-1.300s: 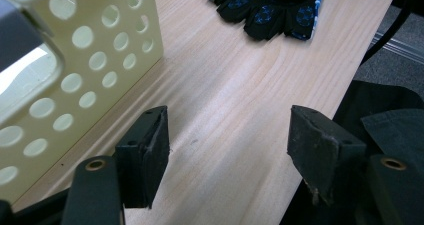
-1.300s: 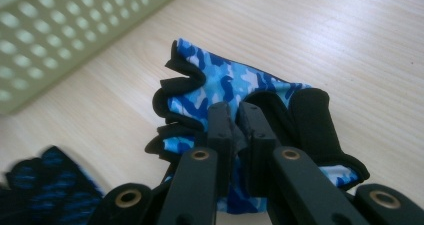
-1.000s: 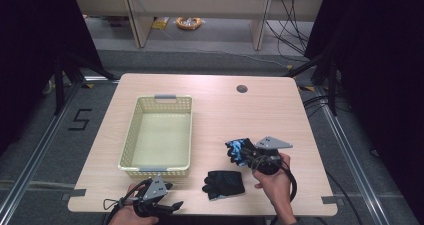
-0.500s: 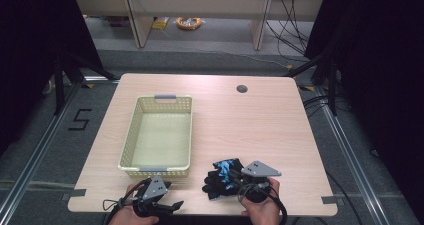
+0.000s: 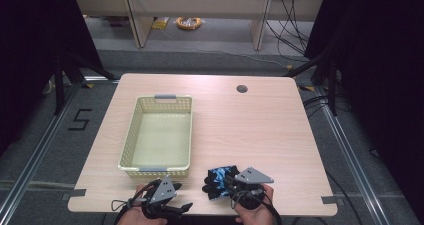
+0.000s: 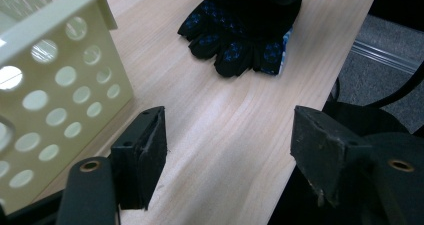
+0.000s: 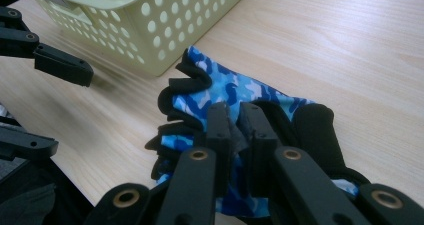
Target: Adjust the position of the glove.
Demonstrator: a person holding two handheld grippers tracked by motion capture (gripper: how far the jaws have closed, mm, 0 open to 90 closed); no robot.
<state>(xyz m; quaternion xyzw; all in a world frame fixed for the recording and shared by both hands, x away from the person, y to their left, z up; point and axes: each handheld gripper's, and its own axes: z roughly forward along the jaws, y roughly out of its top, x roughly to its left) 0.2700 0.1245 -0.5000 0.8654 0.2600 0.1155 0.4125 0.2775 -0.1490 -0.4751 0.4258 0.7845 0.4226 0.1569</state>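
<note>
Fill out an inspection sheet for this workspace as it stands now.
Surface: light wooden table, with a round hole near its far edge.
Job's things: pale yellow perforated basket, nothing in it; black and blue camouflage gloves piled beside it at the near edge.
Clutter: nothing seen on the table.
Grippers: left hand-held gripper open over bare wood, holding nothing; right hand-held gripper shut on the glove fabric.
Cables: black cable trailing from the left hand-held gripper; more cables on the floor beyond the table.
Surroundings: grey floor, a "5" marked left of the table, black curtains at the sides.
</note>
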